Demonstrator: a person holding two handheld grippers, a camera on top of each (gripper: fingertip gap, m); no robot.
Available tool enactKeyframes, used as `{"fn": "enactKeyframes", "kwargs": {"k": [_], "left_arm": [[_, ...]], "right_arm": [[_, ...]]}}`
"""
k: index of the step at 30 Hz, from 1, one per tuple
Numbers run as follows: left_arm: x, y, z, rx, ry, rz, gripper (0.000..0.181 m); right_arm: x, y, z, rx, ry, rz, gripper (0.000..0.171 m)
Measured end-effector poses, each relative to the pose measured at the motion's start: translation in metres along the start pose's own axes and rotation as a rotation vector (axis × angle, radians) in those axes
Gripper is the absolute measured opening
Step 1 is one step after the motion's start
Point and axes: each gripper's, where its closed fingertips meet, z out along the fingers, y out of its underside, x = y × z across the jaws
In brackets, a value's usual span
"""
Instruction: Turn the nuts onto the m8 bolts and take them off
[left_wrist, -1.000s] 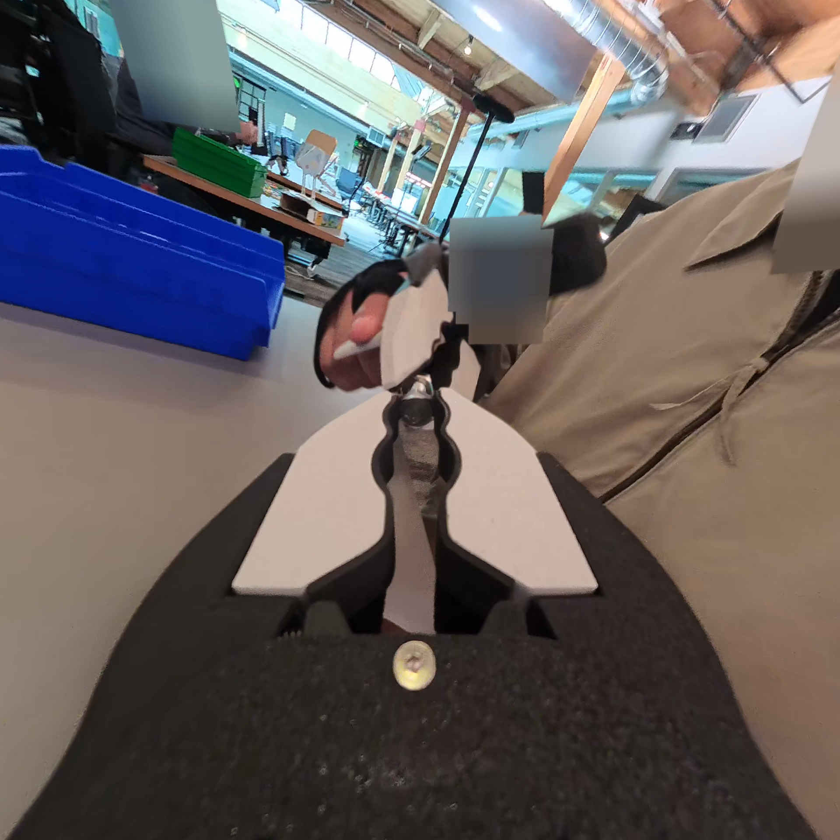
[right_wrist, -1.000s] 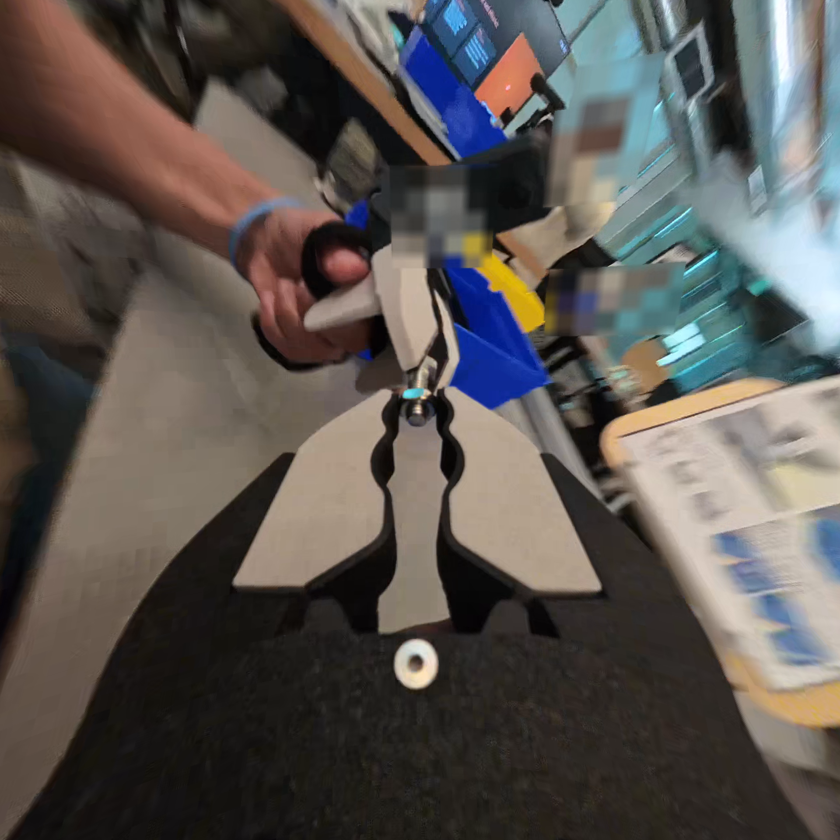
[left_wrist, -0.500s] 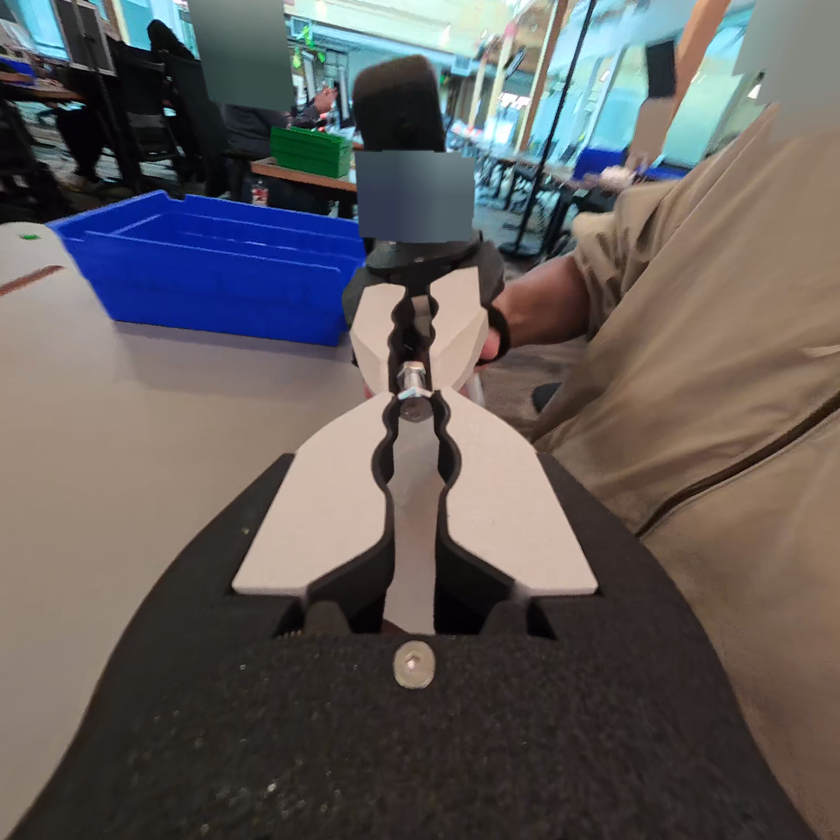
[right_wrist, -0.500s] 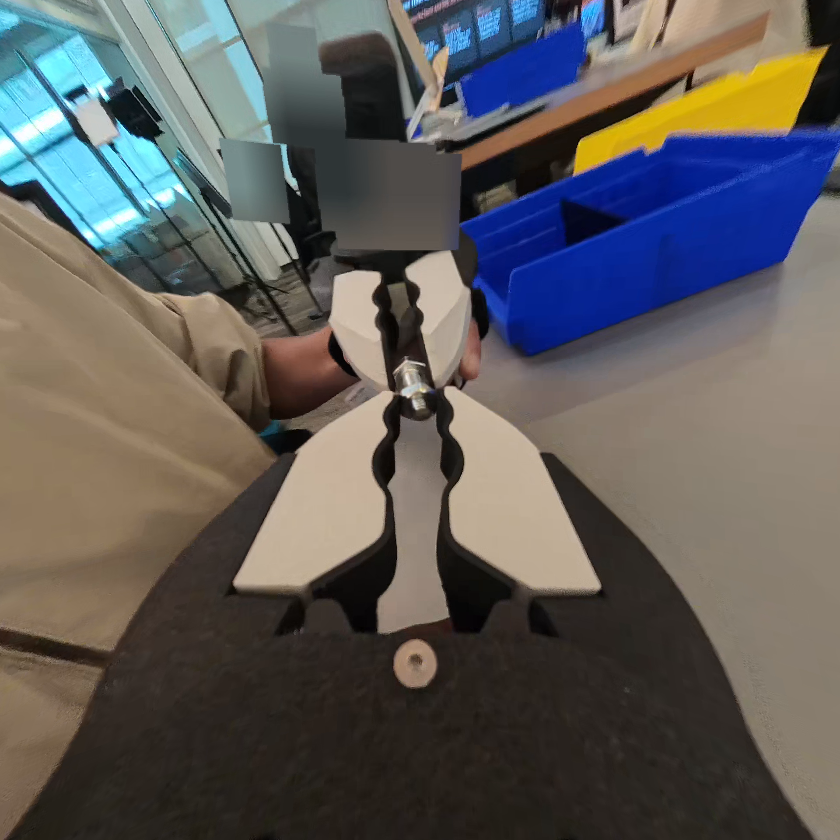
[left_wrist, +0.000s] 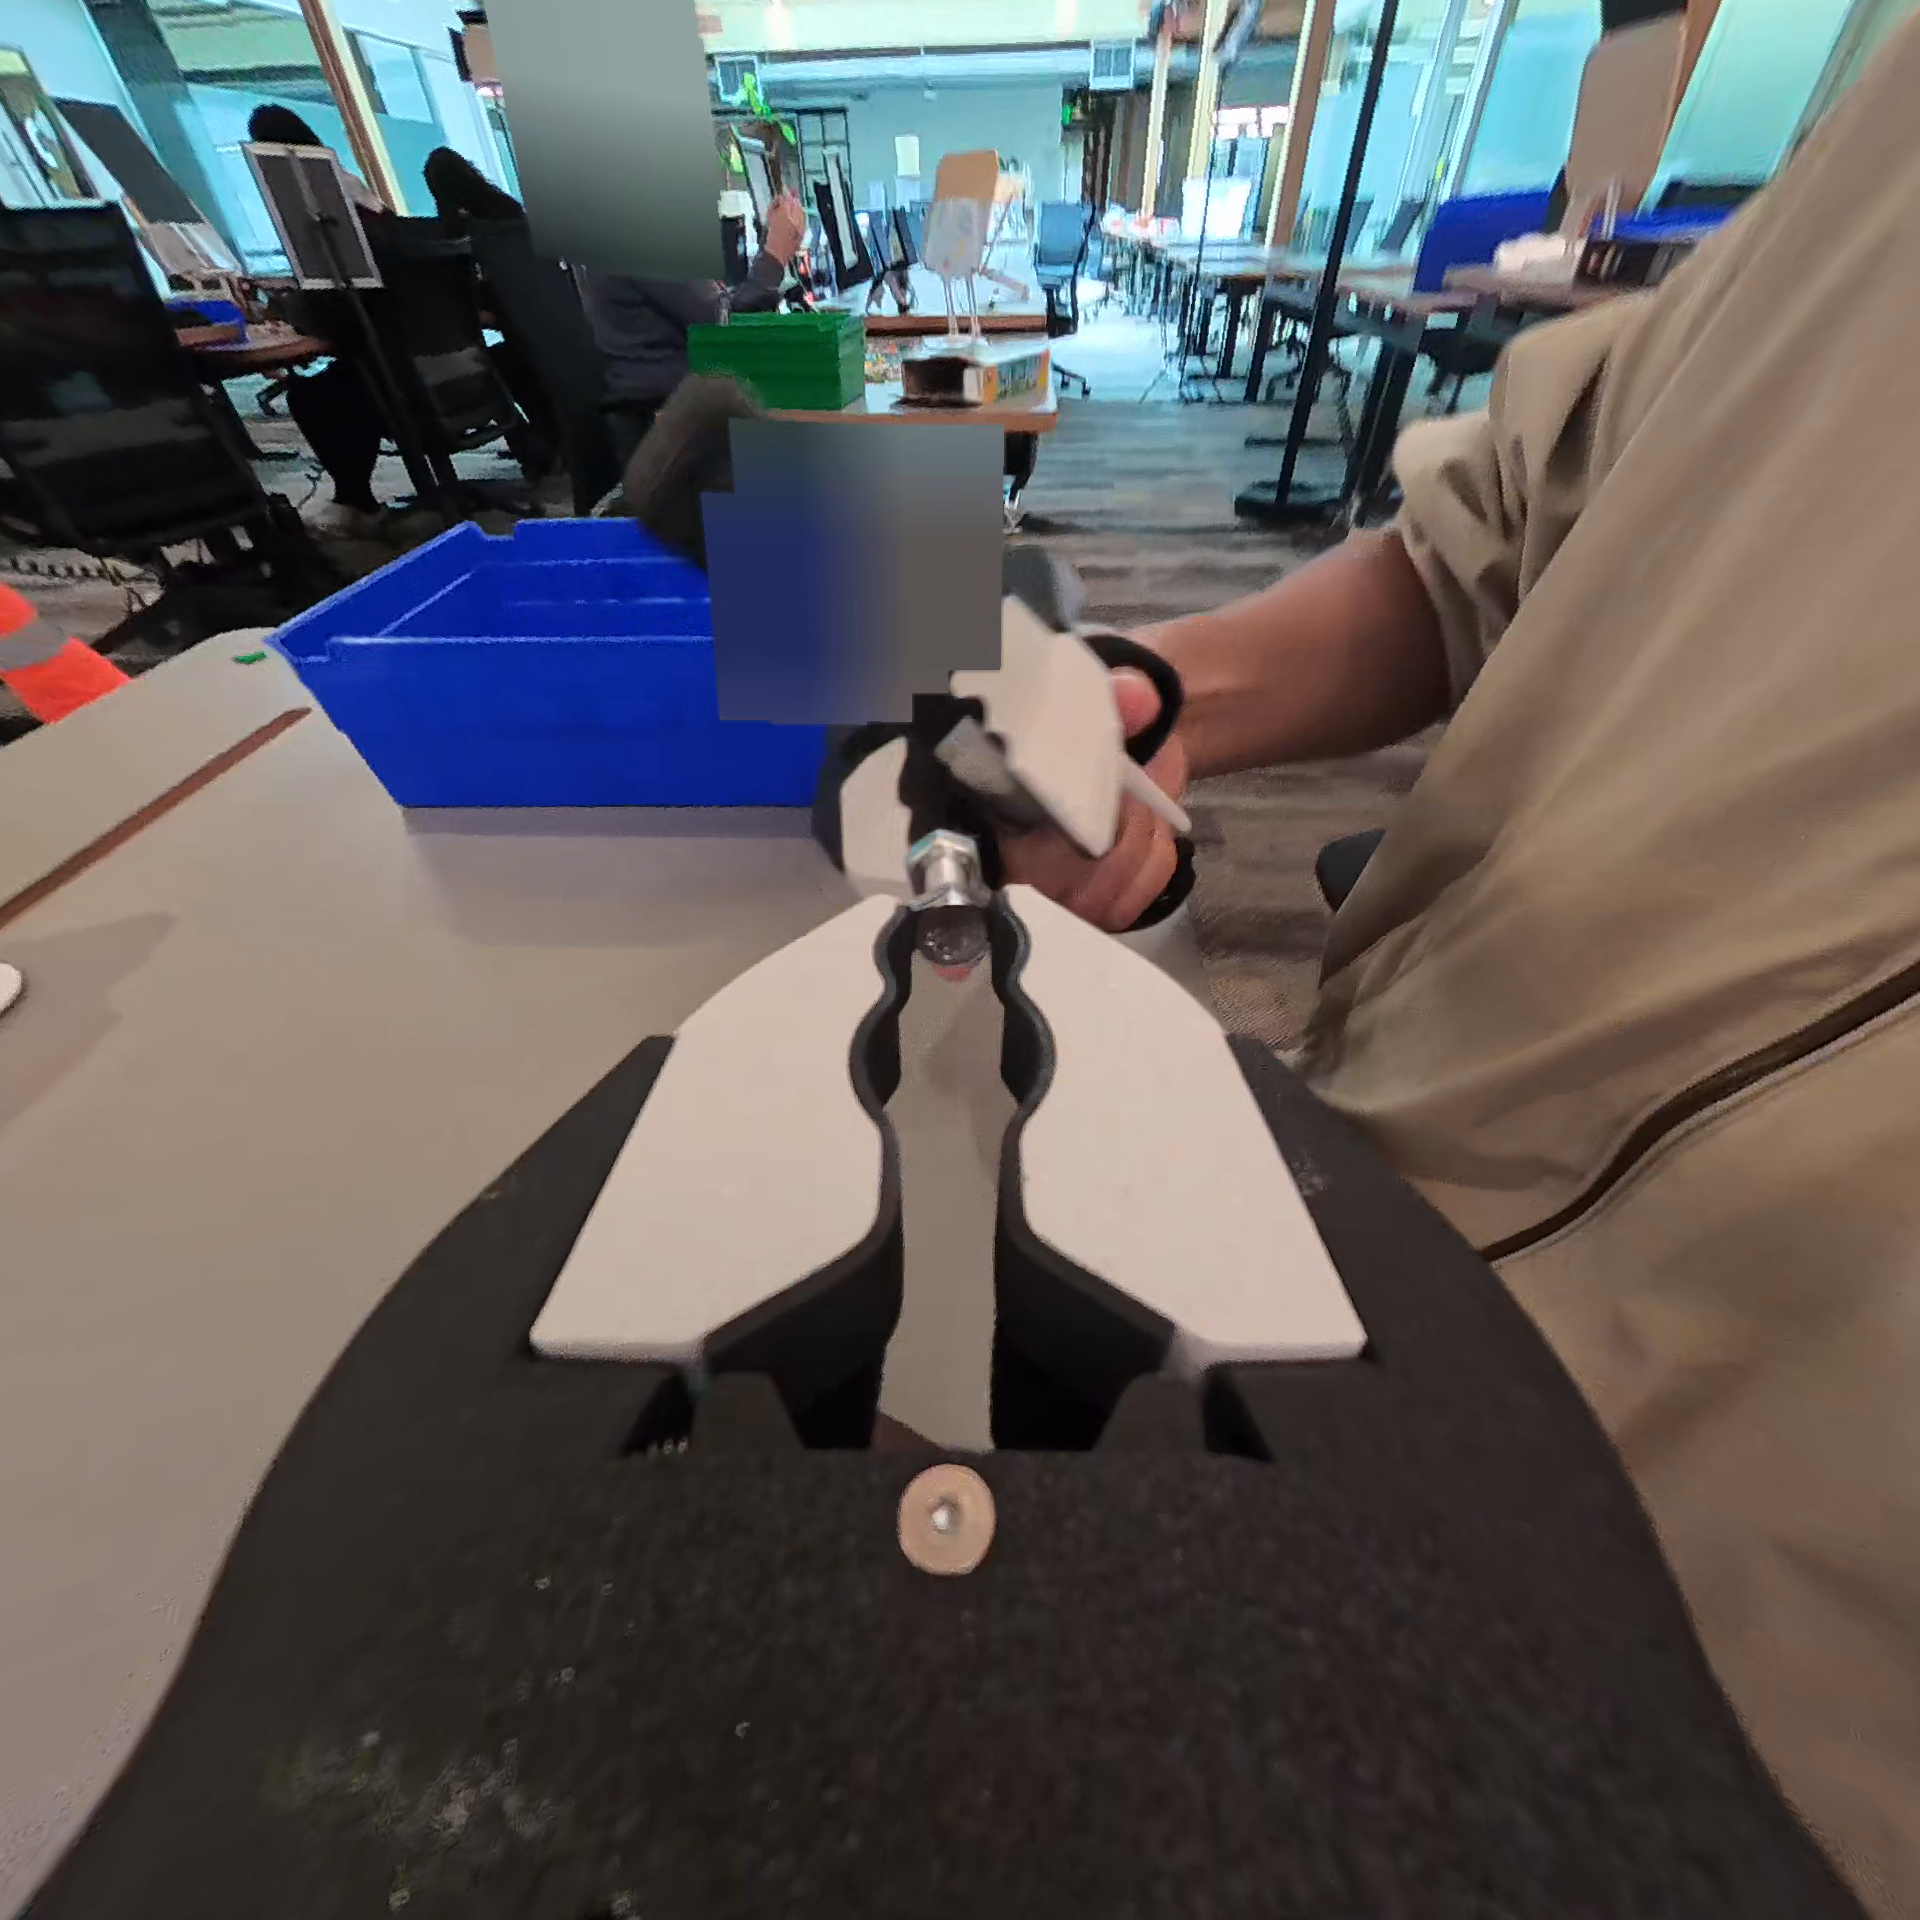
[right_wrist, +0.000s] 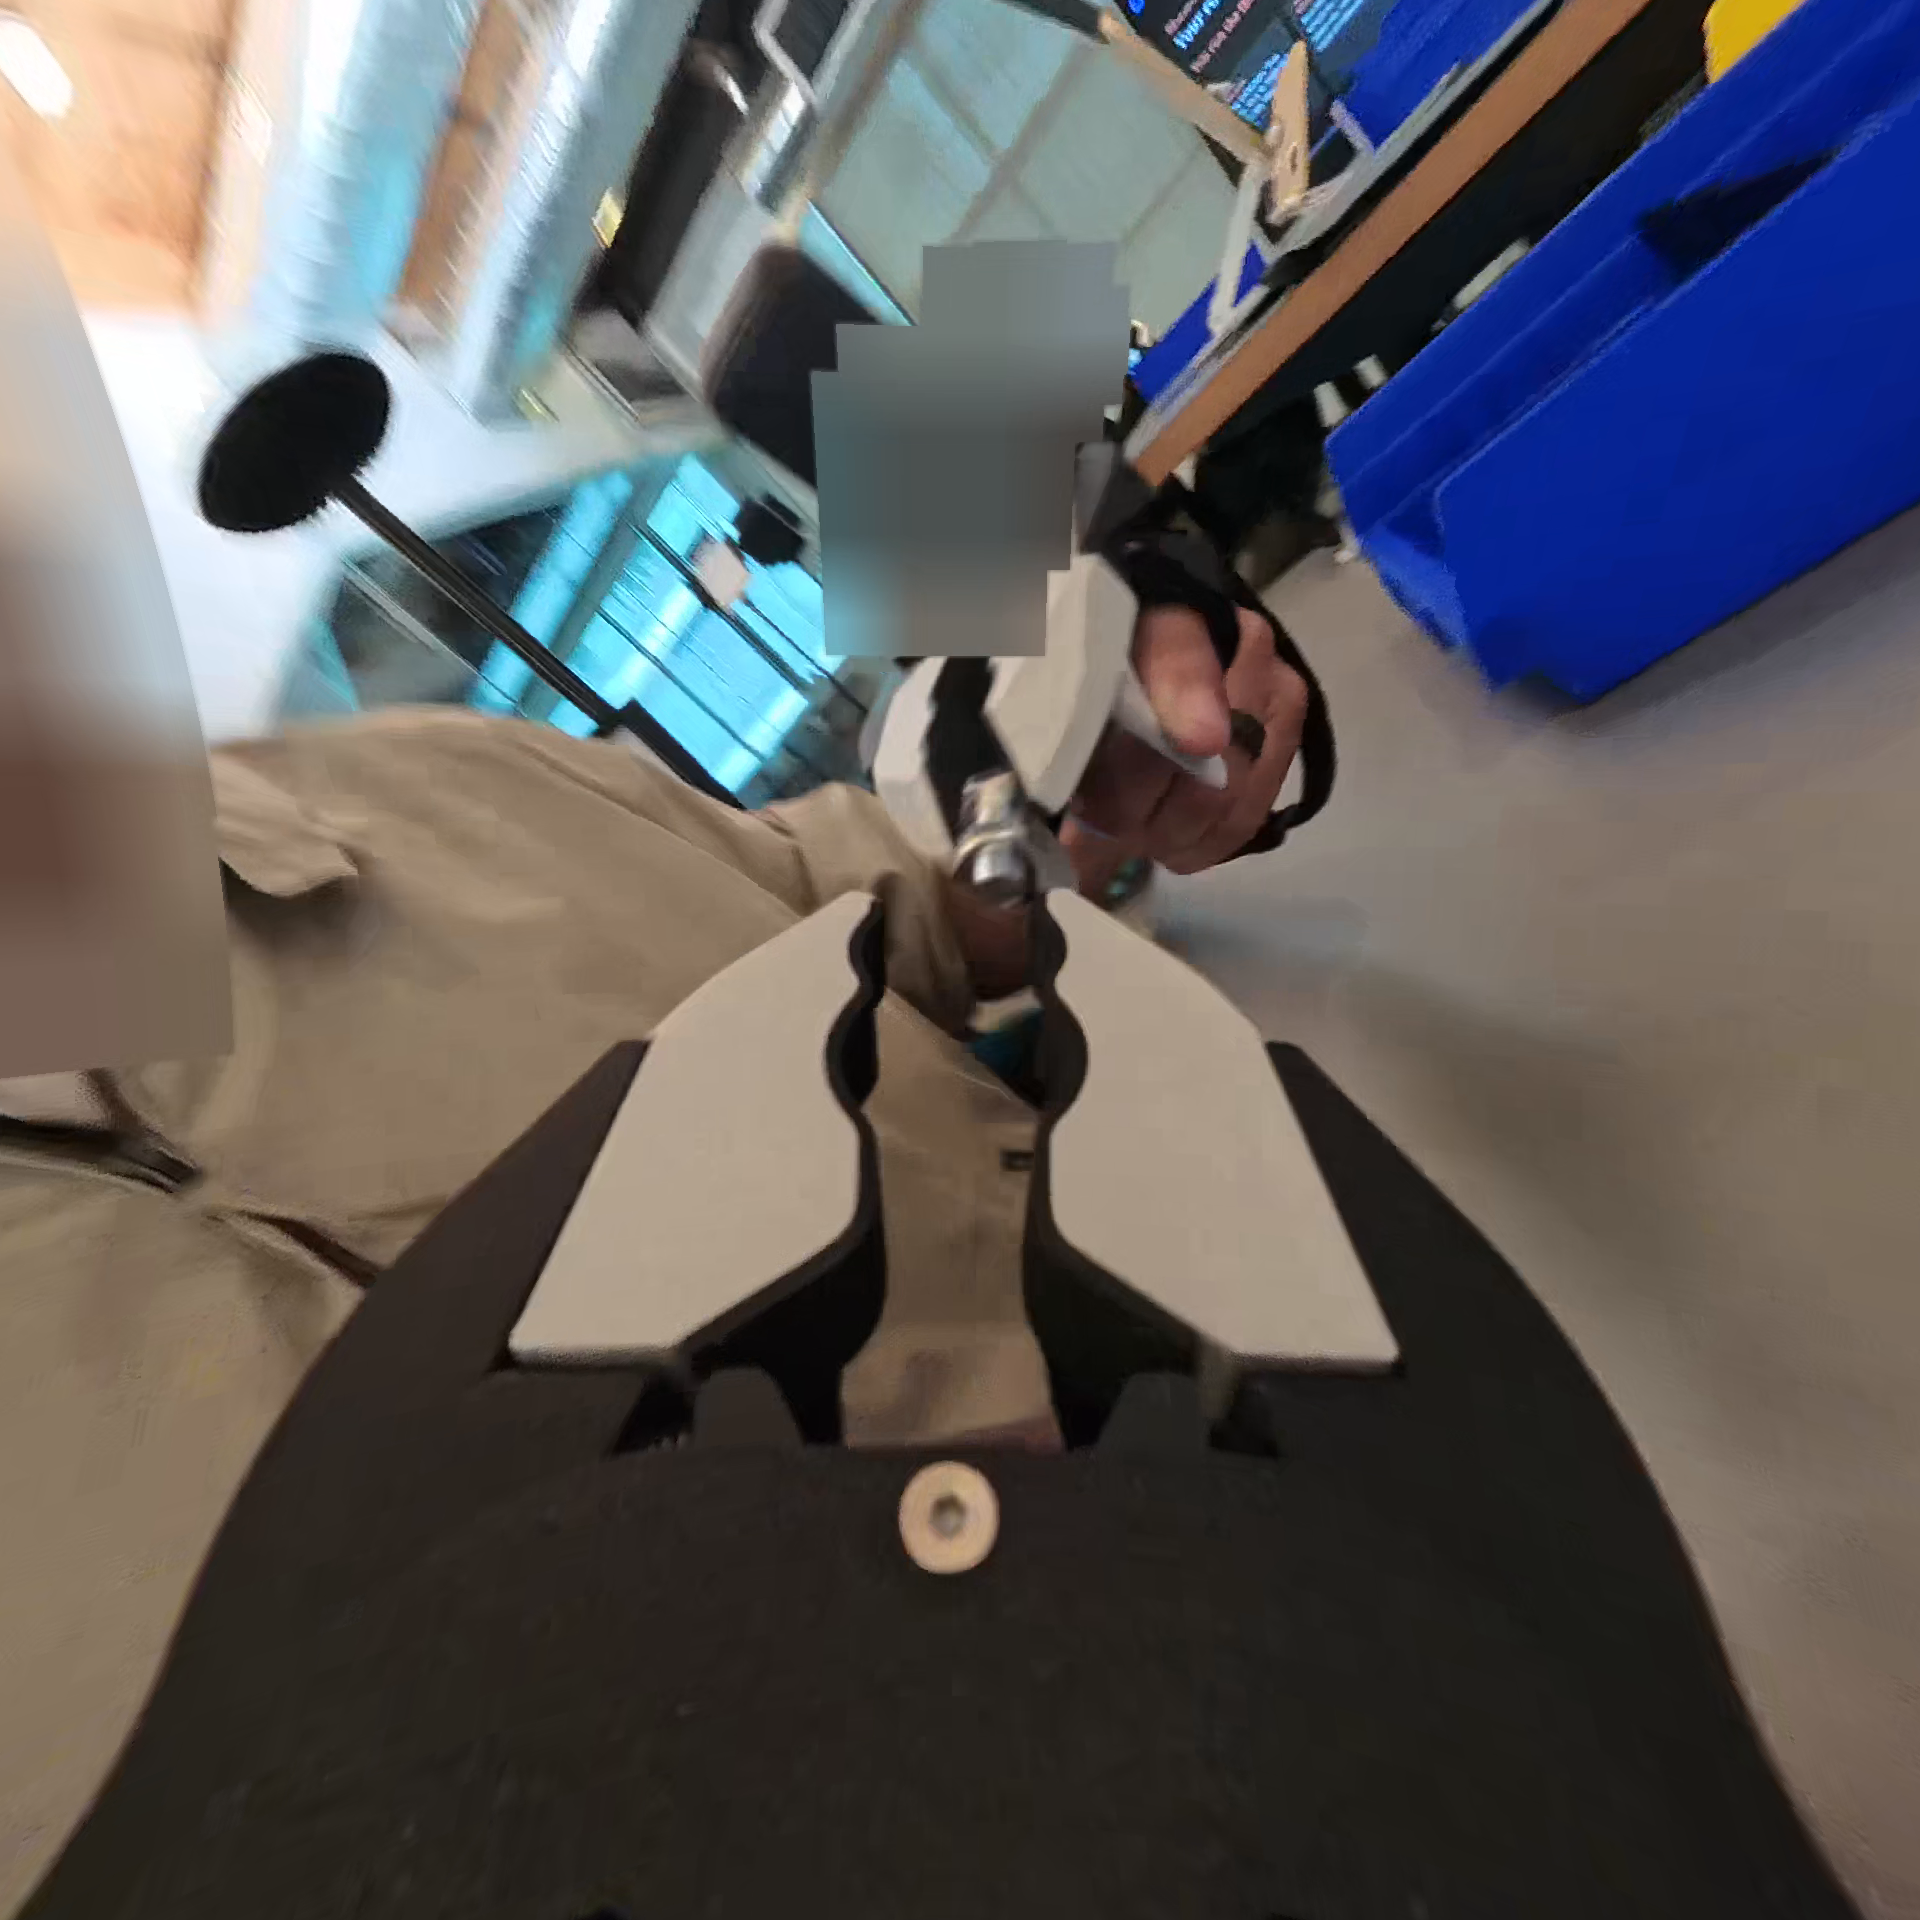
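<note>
A: Slipping is the risk, I think: the left gripper (left_wrist: 948, 914) is pinching only the bolt (left_wrist: 948, 940) head at its tips, so a crooked turn could be jamming the nut (left_wrist: 940, 860).

B: Agreed. The right gripper (right_wrist: 954, 914) is standing tilted, jaws apart and gripping nothing, while the bolt and nut are hanging above the desk (left_wrist: 312, 1039) edge.

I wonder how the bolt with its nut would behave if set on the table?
The bolt looks like bright metal, so probably rigid and heavy for its size. Its round shank may roll on the smooth table, though the hex nut should check that. The left gripper pinches only its end, so it could pivot.
</note>
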Motion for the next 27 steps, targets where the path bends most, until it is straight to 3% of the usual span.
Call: {"fn": "enactKeyframes", "kwargs": {"k": [2,5,6,9,12,19,27], "left_arm": [[-0.004,0.0,-0.005,0.042,0.019,-0.079,0.014],[-0.01,0.001,-0.014,0.108,0.061,-0.214,0.014],[-0.014,0.001,-0.017,0.135,0.054,-0.24,0.014],[-0.017,0.0,-0.024,0.177,0.079,-0.299,0.014],[-0.018,0.0,-0.024,0.184,0.084,-0.314,0.014],[-0.009,0.0,-0.017,0.147,0.095,-0.286,0.014],[0.006,-0.008,-0.001,0.161,0.306,-0.498,0.014]], "right_arm": [[0.01,0.005,-0.005,-0.079,0.181,-0.251,0.033],[0.023,-0.004,-0.025,-0.163,0.525,-0.786,0.047],[0.018,-0.009,-0.03,-0.171,0.597,-0.973,0.052],[-0.004,-0.015,-0.034,-0.148,0.692,-1.374,0.045],[-0.008,-0.016,-0.03,-0.115,0.666,-1.344,0.053],[-0.008,-0.023,-0.026,-0.067,0.602,-1.247,0.046],[0.015,-0.016,0.006,-0.238,0.588,-1.439,0.037]]}}
